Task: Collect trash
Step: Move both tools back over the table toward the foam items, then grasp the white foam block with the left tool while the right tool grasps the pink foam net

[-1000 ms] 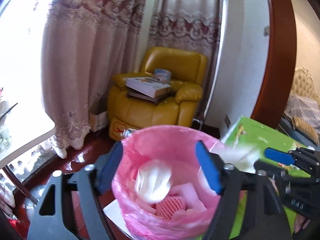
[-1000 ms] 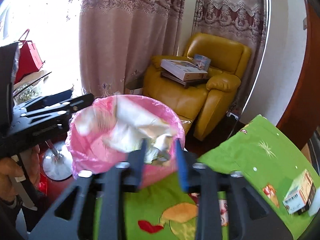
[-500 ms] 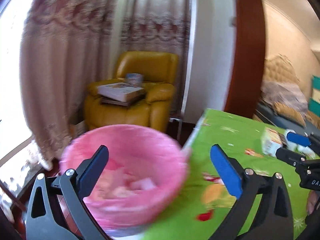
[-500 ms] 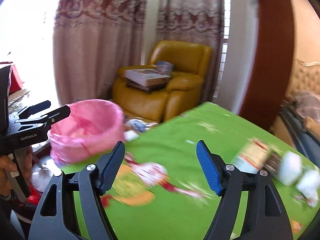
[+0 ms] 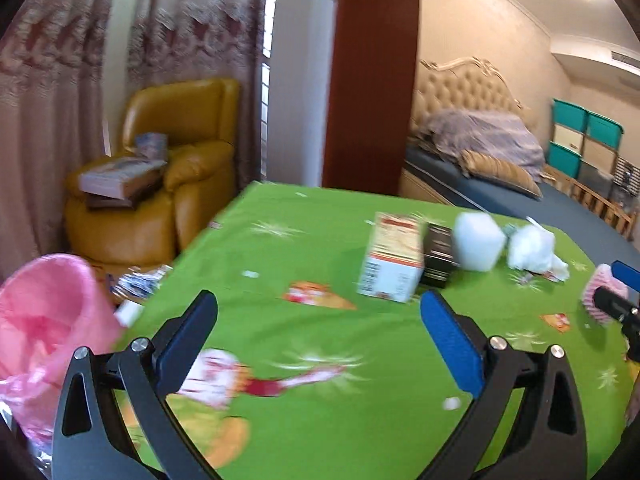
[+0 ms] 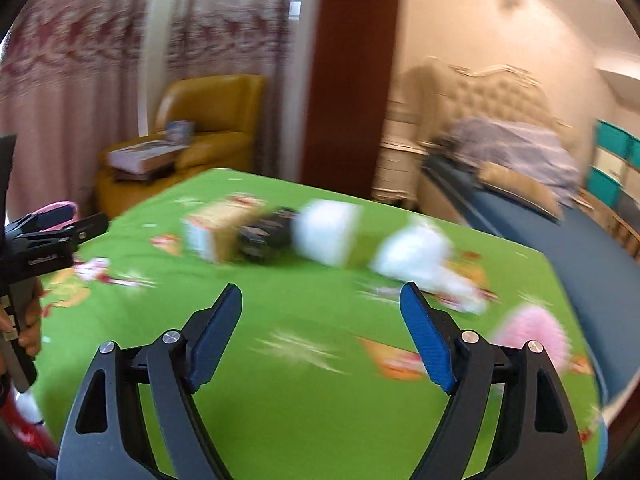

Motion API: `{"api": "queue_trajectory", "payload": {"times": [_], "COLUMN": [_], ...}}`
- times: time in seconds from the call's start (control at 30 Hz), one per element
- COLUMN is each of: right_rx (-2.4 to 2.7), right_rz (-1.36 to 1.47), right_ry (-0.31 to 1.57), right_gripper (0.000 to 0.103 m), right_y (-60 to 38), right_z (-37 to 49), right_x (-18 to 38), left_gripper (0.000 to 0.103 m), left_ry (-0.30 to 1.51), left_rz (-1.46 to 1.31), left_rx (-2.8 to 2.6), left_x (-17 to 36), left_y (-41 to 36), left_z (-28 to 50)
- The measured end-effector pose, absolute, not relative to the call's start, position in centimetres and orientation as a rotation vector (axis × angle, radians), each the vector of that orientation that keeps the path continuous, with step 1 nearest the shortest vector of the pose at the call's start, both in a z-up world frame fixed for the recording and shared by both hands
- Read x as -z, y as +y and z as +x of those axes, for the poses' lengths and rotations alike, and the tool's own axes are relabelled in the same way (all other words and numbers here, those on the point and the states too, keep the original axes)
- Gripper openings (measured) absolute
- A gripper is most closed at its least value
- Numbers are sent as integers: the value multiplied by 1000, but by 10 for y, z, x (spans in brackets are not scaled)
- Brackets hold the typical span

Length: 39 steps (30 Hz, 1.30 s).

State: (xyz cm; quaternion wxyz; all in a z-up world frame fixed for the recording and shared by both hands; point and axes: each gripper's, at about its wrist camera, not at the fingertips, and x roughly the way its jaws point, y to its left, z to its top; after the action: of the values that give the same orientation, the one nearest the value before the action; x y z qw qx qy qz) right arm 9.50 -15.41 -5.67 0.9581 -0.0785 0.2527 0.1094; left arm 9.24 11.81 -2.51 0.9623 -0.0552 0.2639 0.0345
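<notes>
Green cloth (image 5: 320,420) fills the lower frame under both grippers. Left gripper (image 5: 318,328) gapes wide, empty; right gripper (image 6: 321,330) is opening, nothing between. Carton (image 5: 394,258) sits right of centre.

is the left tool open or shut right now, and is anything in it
Open and empty. In the left wrist view the left tool has its jaws spread wide, with only the green tablecloth showing between the blue pads.
</notes>
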Motion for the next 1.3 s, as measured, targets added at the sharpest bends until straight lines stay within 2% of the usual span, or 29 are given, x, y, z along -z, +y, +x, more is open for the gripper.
{"api": "queue_trajectory", "payload": {"times": [0.3,0.7,0.77,0.8,0.83,0.93,1.03,1.3], "right_rx": [0,16,16,9,5,-19,-41,-58], "right_rz": [-65,-68,-71,-69,-65,-29,-18,17], "right_ry": [579,705,723,729,729,714,684,650], "right_gripper": [80,79,77,73,62,47,42,42], "right_y": [-274,-283,-283,-284,-284,-286,-283,-282], "right_z": [105,153,157,158,158,154,149,139], "right_x": [72,106,108,110,111,113,111,105], "left_gripper": [98,98,98,98,98,98,98,97], "left_ry": [574,654,647,642,639,633,638,608], "left_rz": [-116,-91,-95,-94,-91,-98,-93,-46], "left_rx": [-6,21,25,30,34,54,80,130], "left_x": [35,58,58,58,58,57,54,41], "left_y": [59,30,31,30,29,25,13,-41], "left_z": [124,153,154,153,153,154,162,221]}}
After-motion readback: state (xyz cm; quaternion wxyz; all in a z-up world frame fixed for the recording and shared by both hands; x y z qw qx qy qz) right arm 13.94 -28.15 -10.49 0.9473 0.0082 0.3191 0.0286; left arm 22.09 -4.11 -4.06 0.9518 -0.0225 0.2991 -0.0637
